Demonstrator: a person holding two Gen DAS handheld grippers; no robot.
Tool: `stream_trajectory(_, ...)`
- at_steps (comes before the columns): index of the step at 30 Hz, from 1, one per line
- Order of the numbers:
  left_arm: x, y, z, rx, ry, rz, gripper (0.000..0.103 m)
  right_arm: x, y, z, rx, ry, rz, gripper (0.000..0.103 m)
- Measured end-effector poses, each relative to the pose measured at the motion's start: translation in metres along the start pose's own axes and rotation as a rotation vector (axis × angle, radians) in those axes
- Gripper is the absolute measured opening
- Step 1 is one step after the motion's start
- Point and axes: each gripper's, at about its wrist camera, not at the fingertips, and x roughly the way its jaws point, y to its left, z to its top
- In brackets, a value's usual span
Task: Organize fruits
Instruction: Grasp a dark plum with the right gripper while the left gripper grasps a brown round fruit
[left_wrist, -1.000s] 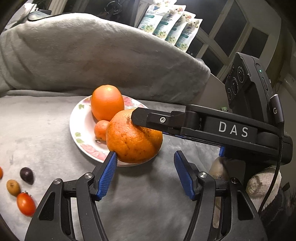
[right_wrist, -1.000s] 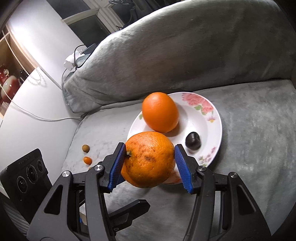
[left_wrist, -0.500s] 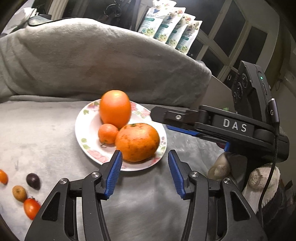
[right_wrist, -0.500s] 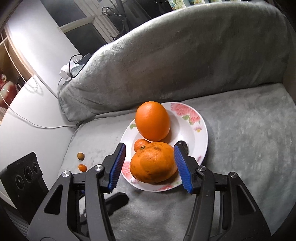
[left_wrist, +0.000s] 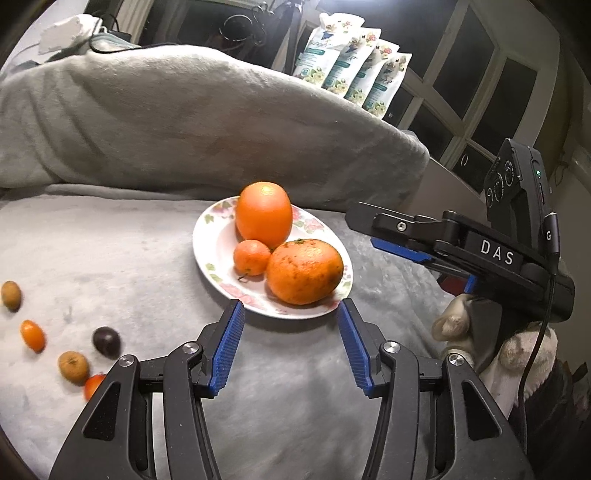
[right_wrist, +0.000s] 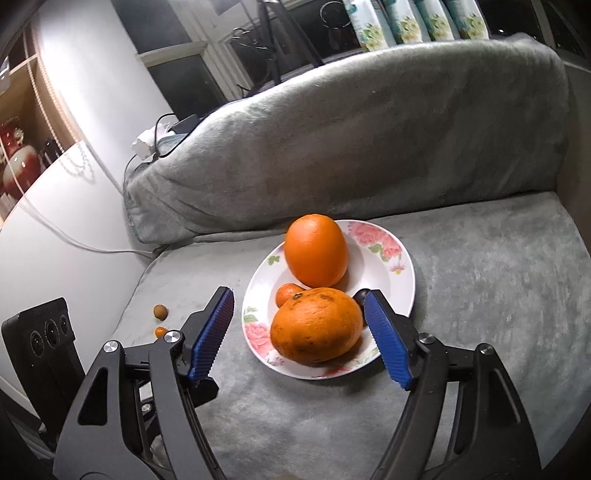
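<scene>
A flowered white plate (left_wrist: 210, 258) (right_wrist: 402, 291) lies on the grey sofa seat. It holds a tall smooth orange (left_wrist: 263, 214) (right_wrist: 316, 249), a small mandarin (left_wrist: 252, 257) (right_wrist: 287, 294) and a big rough orange (left_wrist: 304, 271) (right_wrist: 316, 325). A dark fruit (right_wrist: 359, 295) peeks out behind one finger. My right gripper (right_wrist: 298, 297) straddles the big orange; its jaws are opening and the pads stand clear of the peel. My left gripper (left_wrist: 290, 308) hovers just before the plate's near rim, its jaws opening with nothing between them.
Small loose fruits lie on the seat to the left: a dark plum (left_wrist: 106, 341), a kumquat (left_wrist: 33, 335), two brownish ones (left_wrist: 74, 366) (left_wrist: 11, 295) and a red one (left_wrist: 94, 384). The grey backrest (left_wrist: 184, 129) rises behind the plate. A gloved hand (left_wrist: 517, 343) holds the right gripper.
The right gripper lowered the big orange onto the plate and its jaws spread off it. The left gripper drew back from the plate, so more loose fruits show at its left.
</scene>
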Motion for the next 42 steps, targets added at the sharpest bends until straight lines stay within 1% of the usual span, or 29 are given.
stream_trajectory(5, -0.016, 0.01, -0.005, -0.004, -0.022, 0.026, 0.052, -0.003, 0.015, -0.006, -0.043, 0.0, 0.013, 0.076)
stream_trajectory(10, -0.037, 0.029, -0.014, -0.017, -0.044, 0.064, 0.052, -0.006, 0.028, -0.012, -0.074, -0.01, 0.031, 0.076)
stream_trajectory(17, -0.067, 0.065, -0.033, -0.064, -0.054, 0.144, 0.052, -0.009, 0.048, -0.023, -0.131, -0.028, 0.054, 0.076)
stream_trajectory(23, -0.082, 0.091, -0.046, -0.106, -0.059, 0.21, 0.052, 0.001, 0.069, -0.031, -0.194, 0.022, 0.096, 0.076)
stream_trajectory(27, -0.087, 0.108, -0.05, -0.144, -0.069, 0.234, 0.052, 0.009, 0.083, -0.041, -0.247, 0.055, 0.11, 0.076)
stream_trajectory(28, -0.088, 0.11, -0.05, -0.147, -0.071, 0.238, 0.052, 0.012, 0.086, -0.044, -0.259, 0.067, 0.118, 0.074)
stream_trajectory(29, -0.088, 0.113, -0.05, -0.151, -0.073, 0.242, 0.052, 0.015, 0.091, -0.049, -0.275, 0.082, 0.123, 0.069)
stream_trajectory(32, -0.087, 0.118, -0.05, -0.158, -0.067, 0.233, 0.051, 0.024, 0.1, -0.057, -0.309, 0.124, 0.146, 0.062)
stream_trajectory(33, -0.085, 0.119, -0.049, -0.159, -0.064, 0.229, 0.047, 0.028, 0.102, -0.06, -0.316, 0.138, 0.154, 0.061)
stream_trajectory(34, -0.084, 0.12, -0.049, -0.159, -0.059, 0.222, 0.041, 0.032, 0.104, -0.063, -0.325, 0.153, 0.16, 0.058)
stream_trajectory(36, -0.081, 0.122, -0.048, -0.164, -0.049, 0.206, 0.036, 0.04, 0.11, -0.07, -0.35, 0.182, 0.169, 0.053)
stream_trajectory(38, -0.076, 0.125, -0.048, -0.173, -0.034, 0.188, 0.034, 0.047, 0.115, -0.075, -0.374, 0.201, 0.181, 0.048)
stream_trajectory(42, -0.069, 0.133, -0.048, -0.203, -0.014, 0.168, 0.033, 0.06, 0.123, -0.083, -0.413, 0.245, 0.194, 0.043)
